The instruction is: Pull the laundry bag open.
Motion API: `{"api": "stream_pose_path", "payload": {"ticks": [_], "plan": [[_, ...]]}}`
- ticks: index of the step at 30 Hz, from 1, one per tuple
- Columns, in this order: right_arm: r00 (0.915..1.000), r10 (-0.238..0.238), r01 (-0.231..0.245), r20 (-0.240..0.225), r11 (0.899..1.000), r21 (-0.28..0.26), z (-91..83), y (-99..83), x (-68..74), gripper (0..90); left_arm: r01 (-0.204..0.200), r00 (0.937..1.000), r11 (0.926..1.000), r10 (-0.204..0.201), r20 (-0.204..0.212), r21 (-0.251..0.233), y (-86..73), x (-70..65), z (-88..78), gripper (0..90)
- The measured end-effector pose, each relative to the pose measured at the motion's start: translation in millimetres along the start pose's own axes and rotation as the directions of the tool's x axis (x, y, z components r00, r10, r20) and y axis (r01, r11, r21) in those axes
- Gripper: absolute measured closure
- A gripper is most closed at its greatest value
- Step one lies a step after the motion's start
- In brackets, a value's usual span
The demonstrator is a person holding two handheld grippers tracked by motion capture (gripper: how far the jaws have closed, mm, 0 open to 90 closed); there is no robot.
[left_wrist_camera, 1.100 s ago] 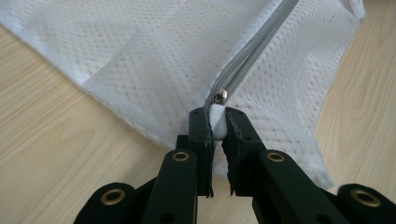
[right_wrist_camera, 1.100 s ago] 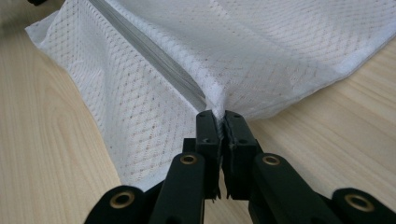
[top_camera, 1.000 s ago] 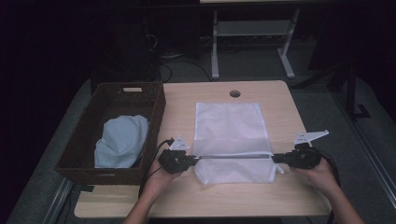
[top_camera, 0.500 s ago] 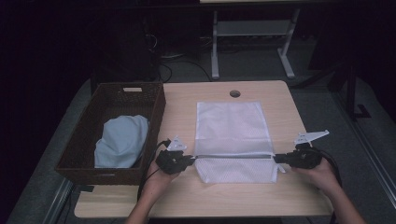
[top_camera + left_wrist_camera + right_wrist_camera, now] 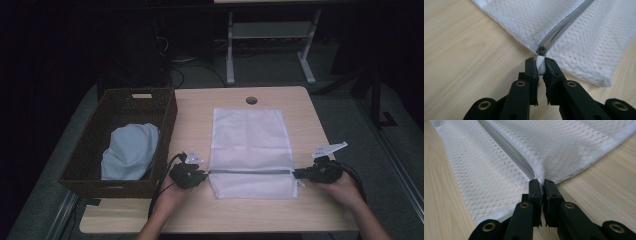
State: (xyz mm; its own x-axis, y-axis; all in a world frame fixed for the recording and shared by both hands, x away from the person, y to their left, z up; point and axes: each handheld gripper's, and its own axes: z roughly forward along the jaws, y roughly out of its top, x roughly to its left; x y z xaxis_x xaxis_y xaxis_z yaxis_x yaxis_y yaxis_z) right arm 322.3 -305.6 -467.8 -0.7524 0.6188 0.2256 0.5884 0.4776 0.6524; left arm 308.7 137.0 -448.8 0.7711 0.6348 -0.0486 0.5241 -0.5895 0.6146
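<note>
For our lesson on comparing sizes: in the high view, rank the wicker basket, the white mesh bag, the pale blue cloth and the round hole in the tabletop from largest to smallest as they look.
1. Dark brown woven wicker basket
2. White mesh zip bag; it comes fairly close to the basket
3. Crumpled pale blue cloth inside the basket
4. Small round hole in the light wooden tabletop

The mesh bag (image 5: 251, 150) lies mid-table (image 5: 200, 120). The basket (image 5: 165, 115) sits left of it. A cloth (image 5: 130, 152) lies in the basket.

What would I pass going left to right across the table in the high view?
Wicker basket holding a pale blue cloth → left hand-held gripper → white mesh bag → right hand-held gripper.
</note>
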Motion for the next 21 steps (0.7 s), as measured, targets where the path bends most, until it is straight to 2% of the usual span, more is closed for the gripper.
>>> {"api": "stream_pose_path", "payload": {"ticks": [4, 8, 10, 12, 16, 21], "plan": [[0.9999, -0.010, 0.010, 0.011, 1.000, 0.000, 0.9, -0.1, 1.2, 81.7, 0.001, 1.0000, 0.9999, -0.001, 0.008, 0.016, -2.0, 1.0, 4.1, 81.2], [0.9996, -0.015, 0.015, 0.023, 1.000, -0.005, 0.7, 0.0, 2.5, 70.6, 0.019, 0.9997, 0.9998, -0.019, 0.013, -0.002, -3.3, 3.9, 1.7, 79.5], [0.9996, -0.015, 0.015, 0.026, 1.000, -0.014, -0.5, 0.1, 2.9, 65.8, 0.030, 0.9991, 0.9994, -0.030, 0.030, -0.017, -3.2, 4.6, 0.6, 75.1], [0.9997, -0.008, 0.008, 0.024, 0.999, -0.033, -2.2, 0.5, 3.4, 55.7, 0.023, 0.9991, 0.9995, -0.023, 0.037, -0.020, -2.6, 4.2, 0.0, 69.3], [0.9994, -0.015, 0.016, 0.032, 0.999, -0.037, -3.2, 1.2, 6.9, 43.8, 0.031, 0.9976, 0.9983, -0.028, 0.063, -0.048, -1.6, 4.0, -2.4, 59.3], [0.9977, -0.033, 0.037, 0.060, 0.998, -0.053, -4.5, 2.2, 12.8, 32.8, 0.022, 0.9969, 0.9972, -0.016, 0.078, -0.071, -0.5, 1.4, -3.6, 43.8]]}}
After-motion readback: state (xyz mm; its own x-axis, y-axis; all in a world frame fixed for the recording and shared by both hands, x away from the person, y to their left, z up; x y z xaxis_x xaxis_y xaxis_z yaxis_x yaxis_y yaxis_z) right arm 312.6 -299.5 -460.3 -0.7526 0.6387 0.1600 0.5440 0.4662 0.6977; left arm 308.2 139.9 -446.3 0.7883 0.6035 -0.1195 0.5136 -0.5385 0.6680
